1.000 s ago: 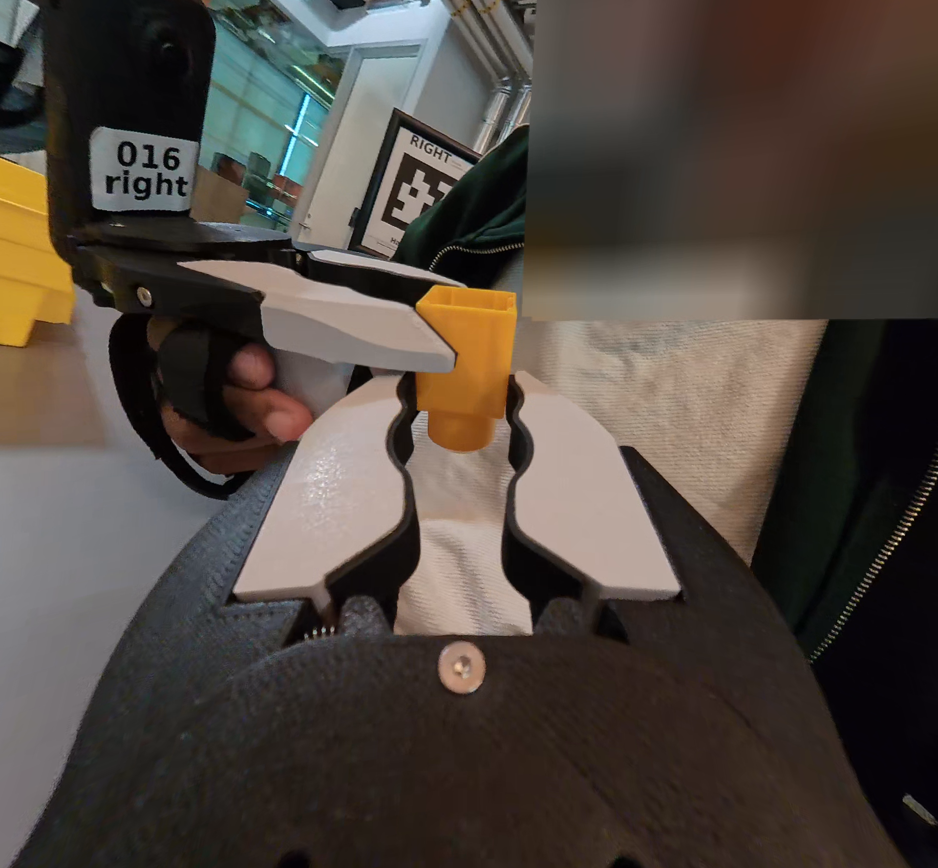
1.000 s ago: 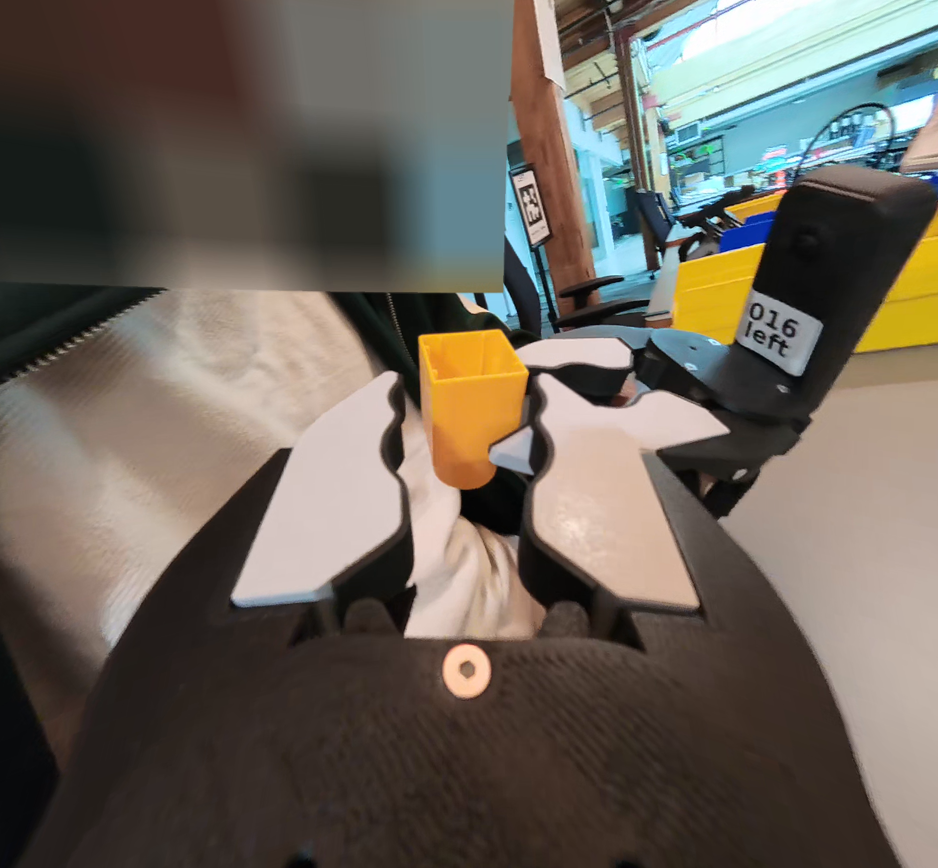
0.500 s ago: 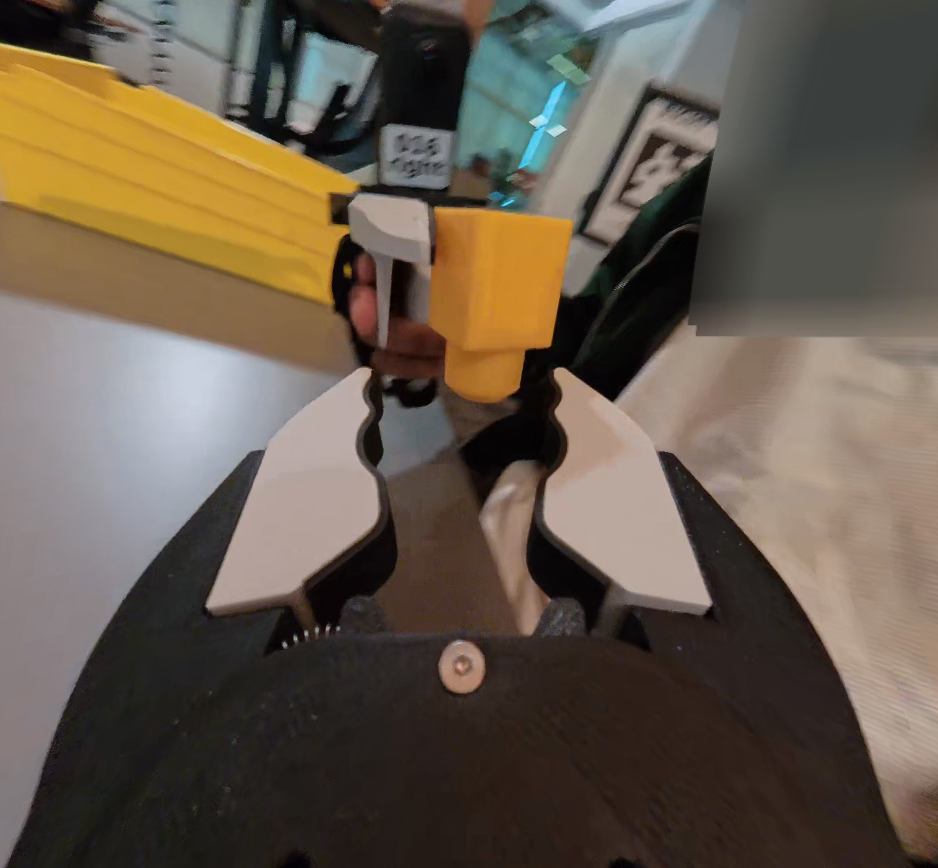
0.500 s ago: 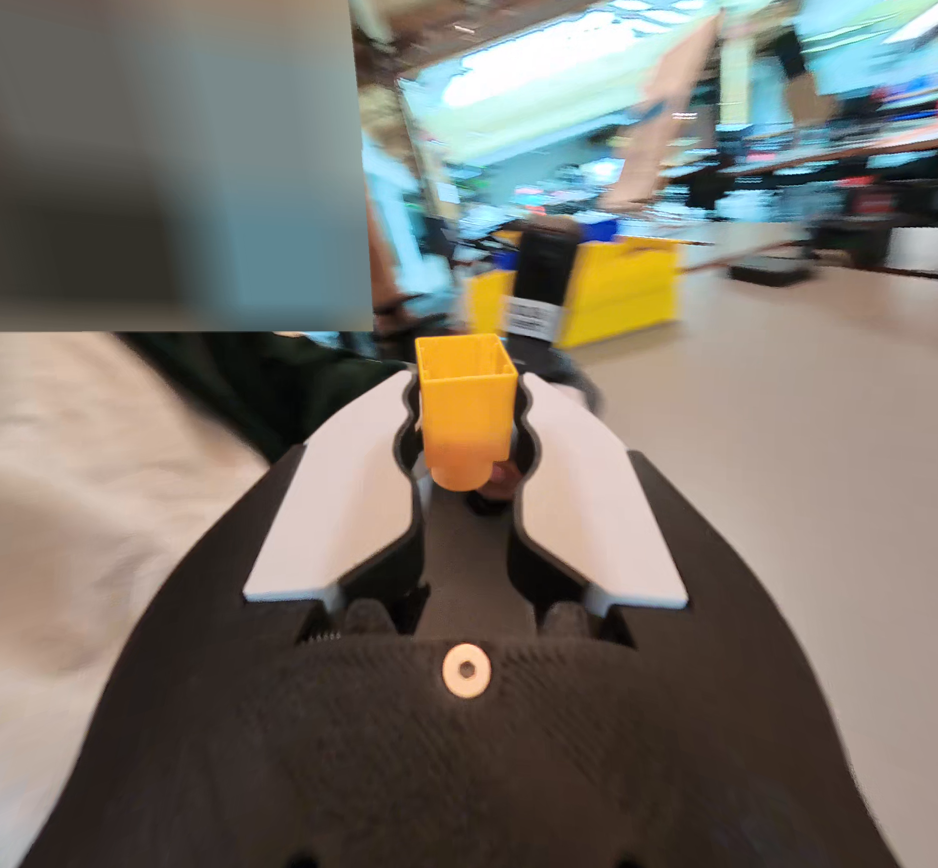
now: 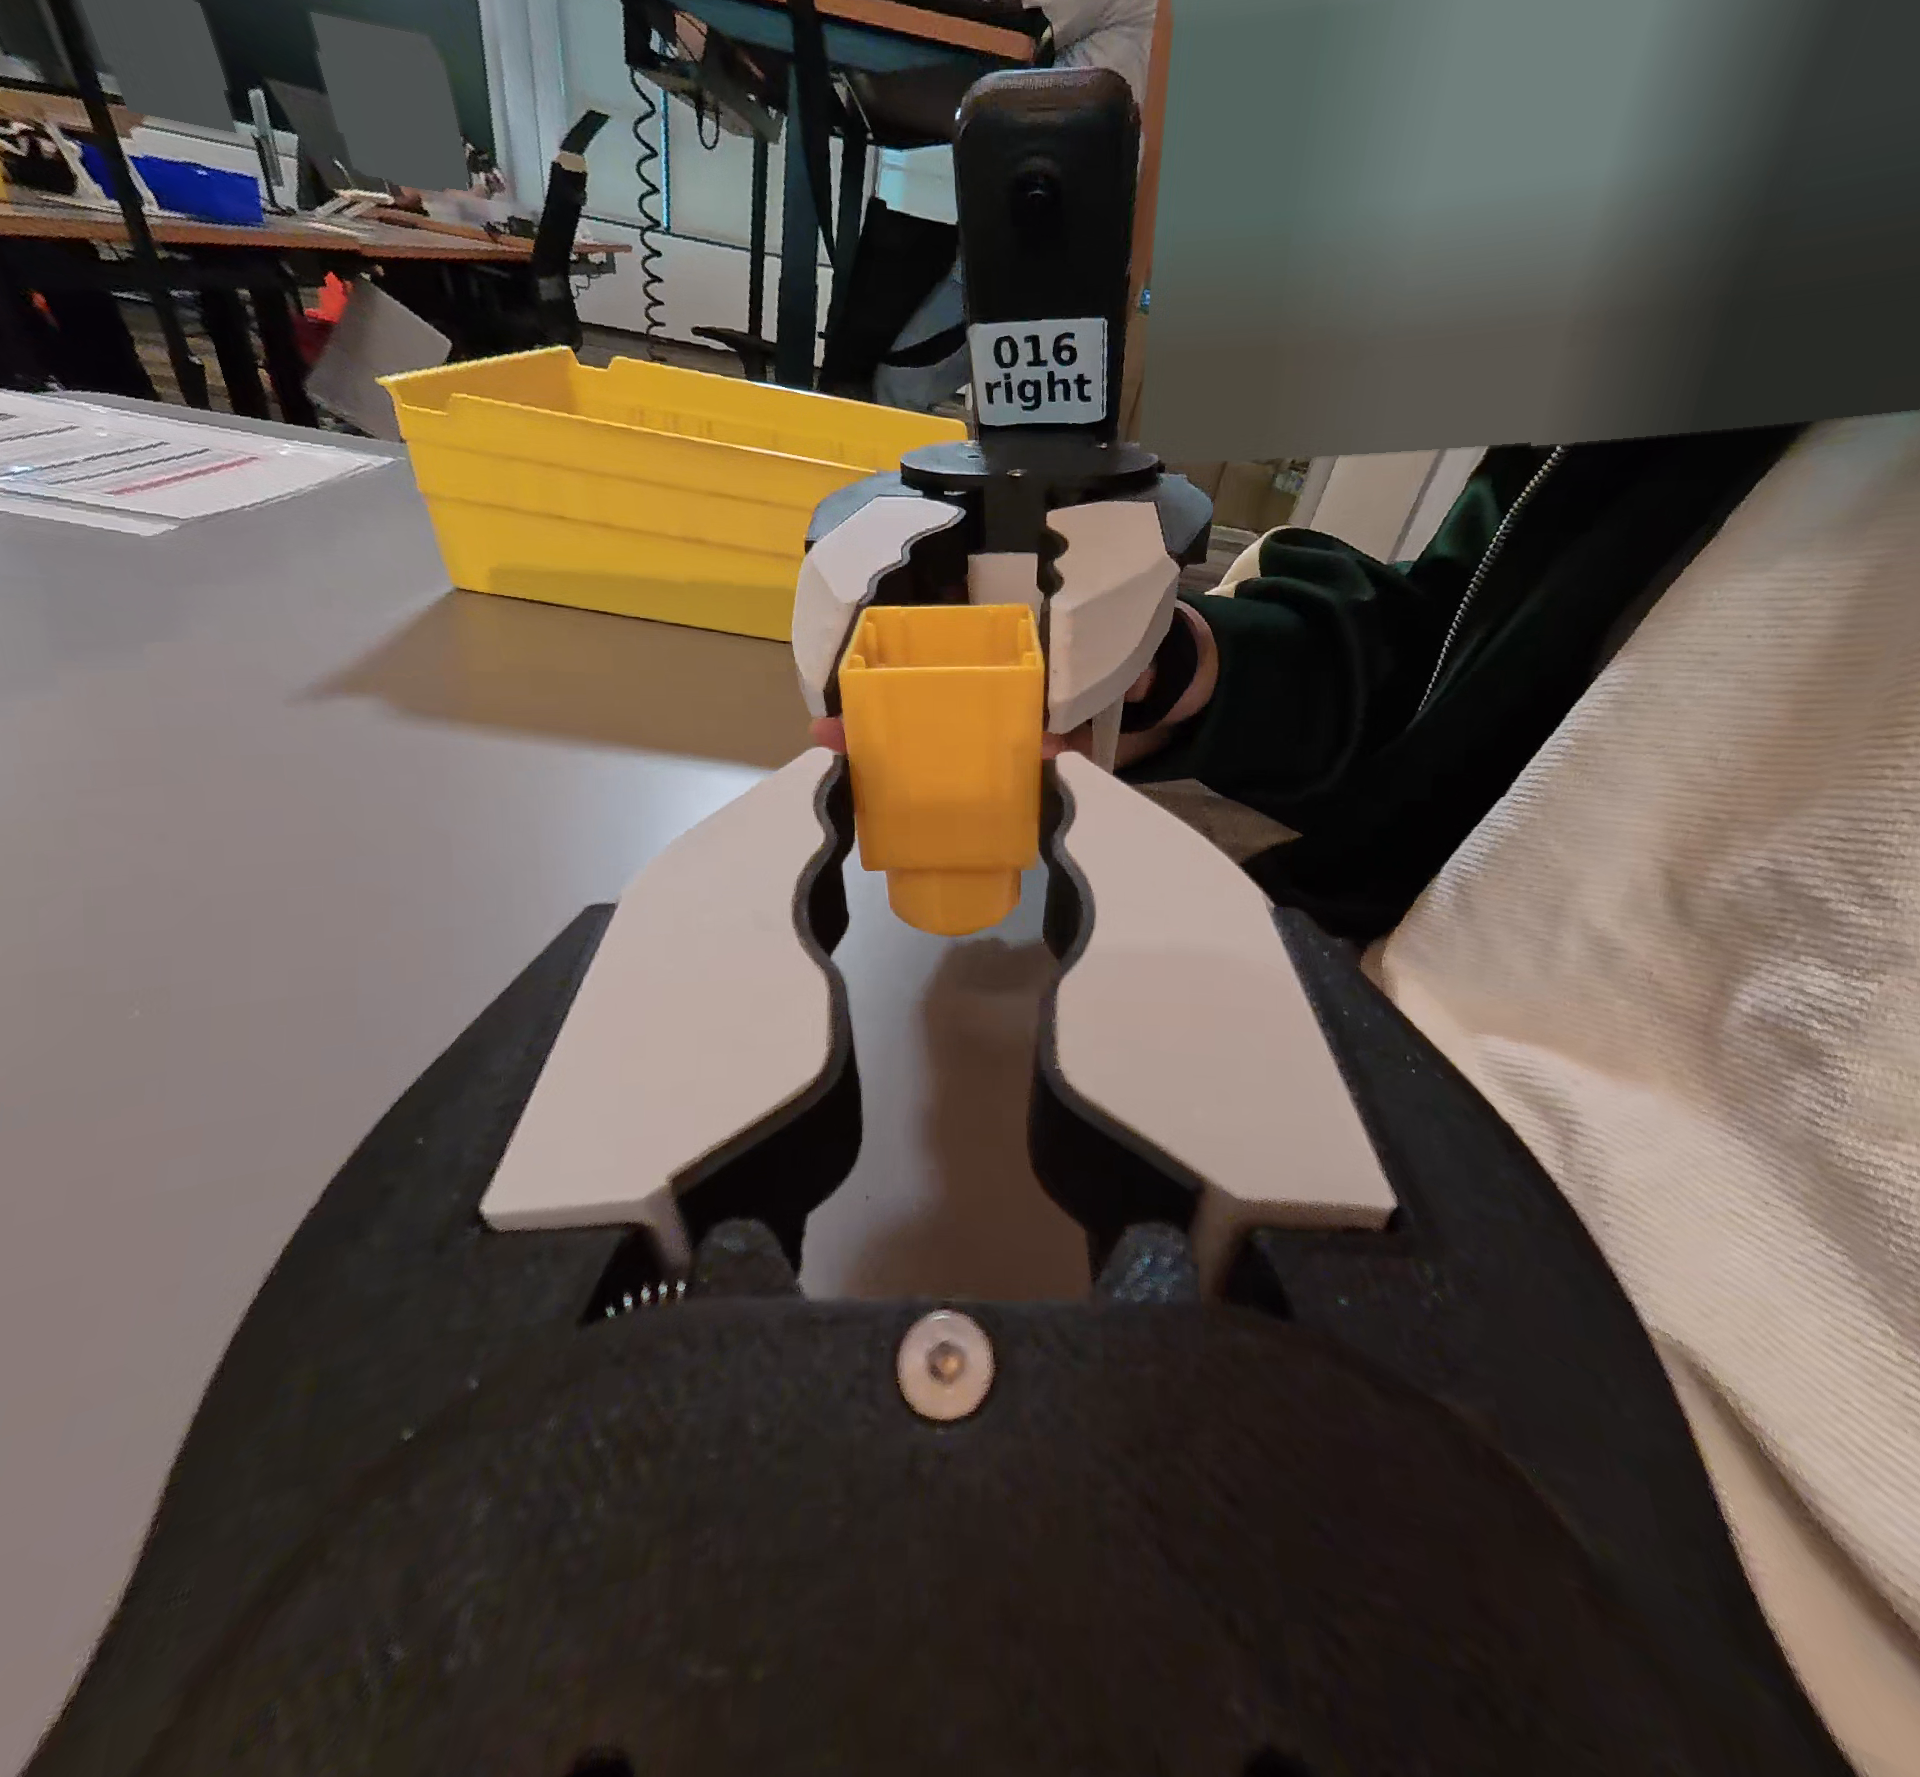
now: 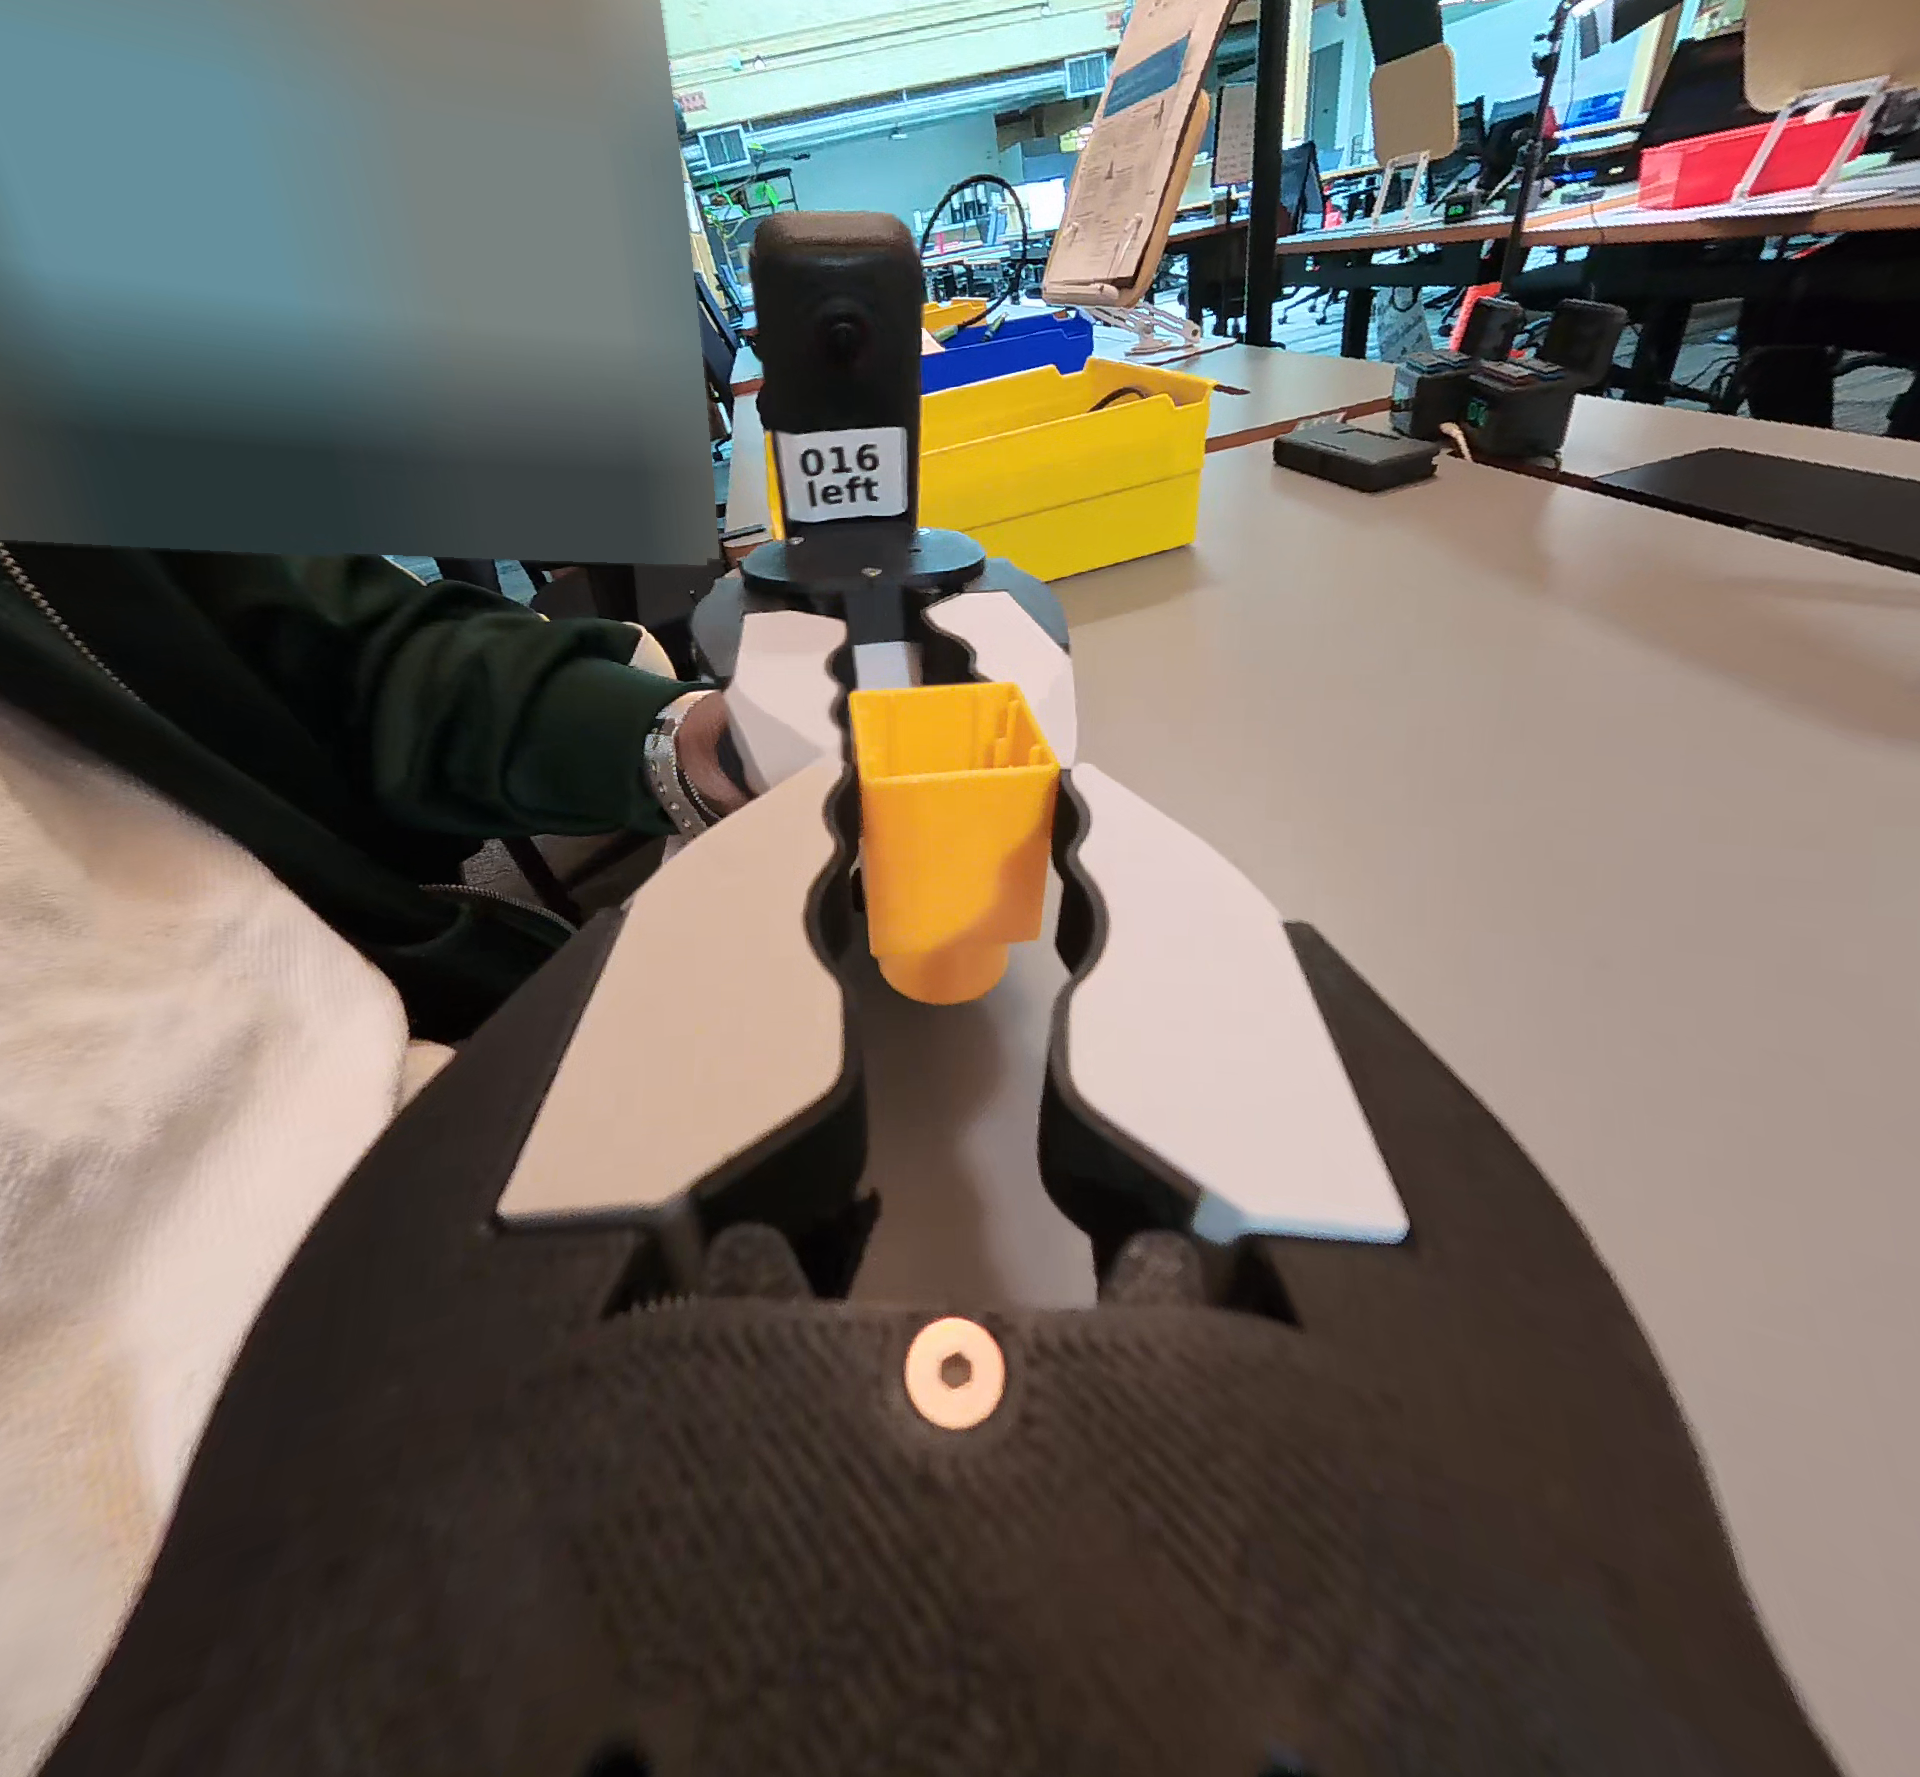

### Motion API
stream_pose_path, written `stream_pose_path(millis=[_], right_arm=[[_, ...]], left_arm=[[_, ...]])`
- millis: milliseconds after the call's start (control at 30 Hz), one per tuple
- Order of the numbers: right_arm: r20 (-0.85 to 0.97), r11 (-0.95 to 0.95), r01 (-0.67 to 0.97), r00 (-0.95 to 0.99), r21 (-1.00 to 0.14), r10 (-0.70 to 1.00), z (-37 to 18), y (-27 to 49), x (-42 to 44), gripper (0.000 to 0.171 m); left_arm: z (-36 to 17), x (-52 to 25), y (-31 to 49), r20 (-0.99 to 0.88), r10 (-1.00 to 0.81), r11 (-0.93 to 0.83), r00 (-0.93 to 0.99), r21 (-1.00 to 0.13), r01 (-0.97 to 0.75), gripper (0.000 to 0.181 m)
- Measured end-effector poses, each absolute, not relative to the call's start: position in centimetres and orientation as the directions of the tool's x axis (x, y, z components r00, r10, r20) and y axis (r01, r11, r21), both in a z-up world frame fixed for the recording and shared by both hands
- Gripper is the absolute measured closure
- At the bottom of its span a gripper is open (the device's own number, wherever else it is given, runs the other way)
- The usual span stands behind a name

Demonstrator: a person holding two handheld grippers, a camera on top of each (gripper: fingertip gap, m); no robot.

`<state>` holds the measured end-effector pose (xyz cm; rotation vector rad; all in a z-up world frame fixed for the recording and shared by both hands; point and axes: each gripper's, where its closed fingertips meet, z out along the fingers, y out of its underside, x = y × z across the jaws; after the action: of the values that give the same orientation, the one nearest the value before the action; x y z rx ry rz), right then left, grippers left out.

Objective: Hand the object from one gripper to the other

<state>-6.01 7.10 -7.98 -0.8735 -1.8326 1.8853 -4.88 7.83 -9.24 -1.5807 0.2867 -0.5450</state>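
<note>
The object is a yellow plastic piece (image 5: 940,751), a square open cup with a round stub below. In the left wrist view it sits between the tips of my left gripper (image 5: 940,782), whose jaws press its two sides. The right gripper's fingers (image 5: 1101,626) face me from just behind it. In the right wrist view the same piece (image 6: 951,834) sits between the tips of my right gripper (image 6: 951,792), also pressed on both sides, with the left gripper's fingers (image 6: 779,688) opposite. Both grippers hold it above the grey table (image 5: 260,792).
A yellow bin (image 5: 623,480) stands on the table behind the grippers, beside a printed sheet (image 5: 135,470). In the right wrist view there is a yellow bin (image 6: 1060,470), a blue bin (image 6: 1008,340) and black devices (image 6: 1351,460). The person's torso (image 5: 1662,1000) is close by. Both grippers' tips are close together, under 4 cm apart.
Half a second ago my left gripper was open and the right alone held the piece. Now the left has shut on it too, and both grippers have swung to face each other over the table.
</note>
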Motion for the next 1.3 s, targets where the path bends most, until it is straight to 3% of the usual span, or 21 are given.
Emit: stream_pose_path(millis=[167, 367, 800, 967, 1133, 1300], right_arm=[[-0.184, -0.105, 0.153, -0.745, -0.983, 0.642, -7.8, 7.1, -6.0, 0.135], [-0.206, -0.182, 0.110, -0.703, -0.977, 0.681, -6.7, 8.4, -6.6, 0.113], [-0.193, -0.223, 0.047, -0.691, -0.974, 0.697, -5.7, 9.6, -6.7, 0.113], [0.058, -0.024, -0.110, -0.681, -0.994, 0.730, -5.3, 8.8, -5.9, 0.101], [0.351, 0.297, -0.193, -0.619, -0.935, 0.703, -7.6, 7.6, -6.2, 0.097], [0.428, 0.395, -0.195, -0.603, -0.898, 0.673, -8.7, 7.1, -6.4, 0.097]], left_arm=[[-9.0, -4.9, 7.8, 0.183, -0.499, -0.101, 0.847, -0.983, 0.152, 0.148], [-8.5, -5.5, 7.7, 0.193, -0.483, -0.077, 0.854, -0.981, 0.178, 0.148], [-8.1, -6.4, 7.6, 0.287, -0.483, -0.073, 0.827, -0.954, 0.289, 0.148], [-7.9, -7.1, 7.5, 0.481, -0.506, -0.134, 0.716, -0.864, 0.485, 0.148], [-7.3, -7.2, 7.1, 0.719, -0.565, -0.282, 0.404, -0.628, 0.725, 0.148], [-8.4, -6.0, 7.2, 0.797, -0.529, -0.427, 0.290, -0.546, 0.721, 0.147]])
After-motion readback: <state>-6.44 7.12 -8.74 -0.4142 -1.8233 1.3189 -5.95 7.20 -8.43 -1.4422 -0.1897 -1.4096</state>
